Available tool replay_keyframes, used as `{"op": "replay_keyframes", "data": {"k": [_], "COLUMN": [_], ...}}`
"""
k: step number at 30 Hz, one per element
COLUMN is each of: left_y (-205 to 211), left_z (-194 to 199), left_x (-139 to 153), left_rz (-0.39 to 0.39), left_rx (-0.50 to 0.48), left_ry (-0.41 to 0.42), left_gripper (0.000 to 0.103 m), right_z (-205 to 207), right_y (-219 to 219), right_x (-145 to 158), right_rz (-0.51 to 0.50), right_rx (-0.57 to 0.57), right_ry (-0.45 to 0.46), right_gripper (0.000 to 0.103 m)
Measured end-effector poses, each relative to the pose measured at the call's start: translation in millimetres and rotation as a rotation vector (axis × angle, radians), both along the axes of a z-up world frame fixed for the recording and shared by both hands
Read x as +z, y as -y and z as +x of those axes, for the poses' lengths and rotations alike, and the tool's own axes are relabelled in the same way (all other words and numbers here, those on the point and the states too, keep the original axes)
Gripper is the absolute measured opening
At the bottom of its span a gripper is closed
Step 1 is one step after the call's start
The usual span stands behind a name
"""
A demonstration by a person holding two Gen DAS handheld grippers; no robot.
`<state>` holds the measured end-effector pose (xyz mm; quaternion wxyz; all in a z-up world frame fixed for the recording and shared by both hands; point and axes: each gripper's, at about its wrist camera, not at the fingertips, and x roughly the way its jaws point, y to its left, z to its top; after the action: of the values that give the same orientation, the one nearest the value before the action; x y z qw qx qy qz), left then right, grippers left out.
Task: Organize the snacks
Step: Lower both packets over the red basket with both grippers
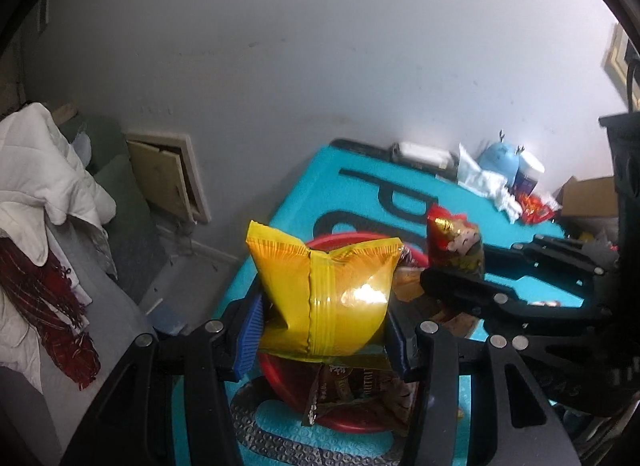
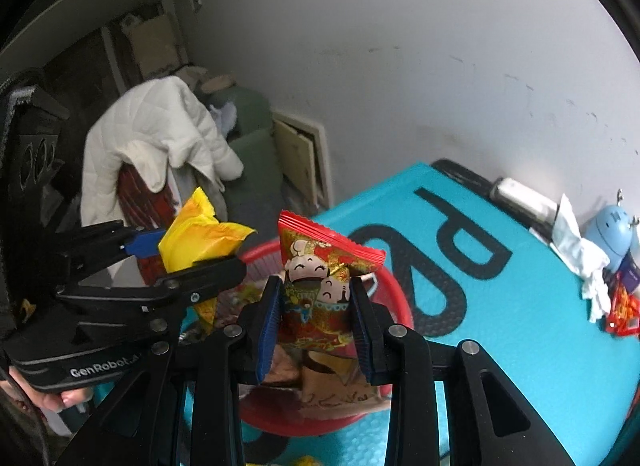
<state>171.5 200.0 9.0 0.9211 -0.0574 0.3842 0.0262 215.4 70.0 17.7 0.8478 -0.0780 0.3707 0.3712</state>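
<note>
Yellow packet (image 1: 324,298) and red packet (image 2: 320,298) each sit clamped between jaws.

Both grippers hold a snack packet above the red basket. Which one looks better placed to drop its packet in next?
Probably the left. The left gripper holds the yellow packet directly over the red basket. The right gripper holds its red packet nearer the basket's rim. The difference is slight.

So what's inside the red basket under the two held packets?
In the red basket: a brown snack packet and a tan one. The yellow packet and red packet cover the rest.
</note>
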Motion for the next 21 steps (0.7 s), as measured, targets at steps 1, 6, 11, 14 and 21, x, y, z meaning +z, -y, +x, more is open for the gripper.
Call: {"op": "replay_keyframes", "data": {"k": [1, 6, 11, 14, 21], "left_y": [0.2, 2.1, 3.6, 2.2, 1.5], "left_z": [3.6, 14.3, 20.8, 25.0, 23.8], "left_x": [-5.0, -18.1, -18.5, -19.5, -17.9], "left_rz": [-0.002, -0.015, -0.011, -0.02, 0.004], "left_rx": [0.0, -0.021, -0.036, -0.032, -0.009], "left_ry": [-0.019, -0.071, -0.077, -0.093, -0.091], "left_gripper": [0.051, 0.051, 0.051, 0.056, 0.064], "right_z": [2.4, 11.2, 16.3, 18.1, 19.1], "right_y": [0.5, 2.2, 2.3, 3.6, 4.7], "right_x": [-2.9, -14.8, -24.3, -25.6, -28.0], "right_rz": [-0.006, -0.045, -0.062, -0.06, -0.058], "right_rx": [-0.003, -0.016, -0.012, -0.013, -0.018], "right_ry": [-0.007, -0.031, -0.061, -0.069, -0.076], "right_gripper": [0.032, 0.033, 0.033, 0.033, 0.033]}}
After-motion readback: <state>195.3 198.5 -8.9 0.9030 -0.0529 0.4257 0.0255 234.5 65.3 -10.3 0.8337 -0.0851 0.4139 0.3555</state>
